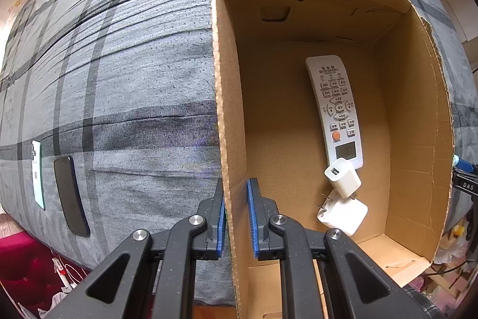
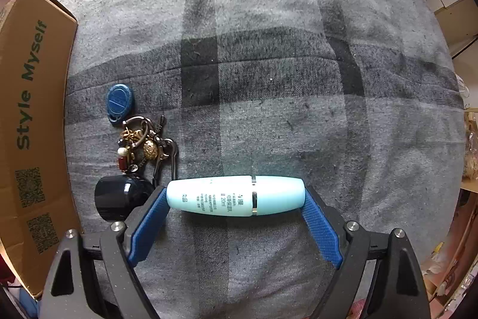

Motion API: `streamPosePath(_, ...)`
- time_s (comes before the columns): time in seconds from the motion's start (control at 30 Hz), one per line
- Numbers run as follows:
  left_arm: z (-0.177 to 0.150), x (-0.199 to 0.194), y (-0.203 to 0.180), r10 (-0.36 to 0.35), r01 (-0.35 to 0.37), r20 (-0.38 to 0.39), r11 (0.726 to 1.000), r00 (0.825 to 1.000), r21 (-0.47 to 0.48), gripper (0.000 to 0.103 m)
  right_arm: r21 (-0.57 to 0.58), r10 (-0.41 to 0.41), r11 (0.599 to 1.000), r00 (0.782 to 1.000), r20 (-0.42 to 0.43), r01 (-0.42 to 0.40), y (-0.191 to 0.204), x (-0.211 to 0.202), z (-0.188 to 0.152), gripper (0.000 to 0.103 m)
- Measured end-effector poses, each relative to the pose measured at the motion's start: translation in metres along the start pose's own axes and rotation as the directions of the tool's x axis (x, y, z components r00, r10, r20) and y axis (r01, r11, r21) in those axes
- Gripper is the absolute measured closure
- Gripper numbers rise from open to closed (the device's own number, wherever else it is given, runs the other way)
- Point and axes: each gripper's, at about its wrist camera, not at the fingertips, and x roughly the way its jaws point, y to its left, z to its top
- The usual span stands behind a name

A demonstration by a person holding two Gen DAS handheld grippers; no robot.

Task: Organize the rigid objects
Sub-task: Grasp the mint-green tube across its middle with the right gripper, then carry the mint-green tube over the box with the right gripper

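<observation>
Only the left view shows its tool [image 1: 236,214] clamping the box wall [image 1: 227,139]; the right tool [image 2: 236,199] grips a bottle [image 2: 236,195].

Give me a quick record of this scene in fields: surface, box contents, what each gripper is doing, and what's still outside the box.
surface: grey plaid bedspread
box: open cardboard box
inside box: remote control, two white chargers
left gripper: jaws straddle the box's wall, contact unclear
right gripper: shut on the ends of the light blue bottle
outside box: keychain bunch, blue key fob, black cap, two phones
</observation>
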Motion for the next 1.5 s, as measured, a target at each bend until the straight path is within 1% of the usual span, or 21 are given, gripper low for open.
streamPosePath(0.2,0.0,-0.001,-0.001,0.0,0.0,0.001,1.0,1.0,0.002,0.089,-0.011,-0.004,1.0,1.0,0.023,0.004,0.005,-0.012,0.0,0.012)
streamPosePath(0.47,-0.001,-0.001,0.0,-0.007,0.007,0.003,1.0,1.0,0.005,0.09,-0.031,-0.019,0.999,0.997,0.07,0.021,0.019,-0.043,0.004,0.012)
streamPosePath(0.8,-0.002,-0.001,0.003,-0.02,0.019,0.009,1.0,1.0,0.012,0.09,-0.075,-0.007,0.997,0.991,0.132,0.017,0.054,-0.086,0.016,0.012)
streamPosePath(0.93,-0.002,0.0,0.003,-0.02,0.02,0.007,1.0,1.0,0.014,0.09,-0.102,0.0,0.995,0.989,0.151,0.015,0.062,-0.099,0.019,0.012)
streamPosePath(1.13,-0.002,0.0,0.004,-0.025,0.025,0.008,1.0,1.0,0.015,0.09,-0.134,0.02,0.991,0.984,0.177,0.004,0.082,-0.114,0.024,0.012)
streamPosePath(1.5,-0.002,0.0,0.005,-0.033,0.032,0.011,0.999,0.999,0.02,0.089,-0.218,0.062,0.976,0.975,0.213,-0.014,0.131,-0.139,0.036,0.012)
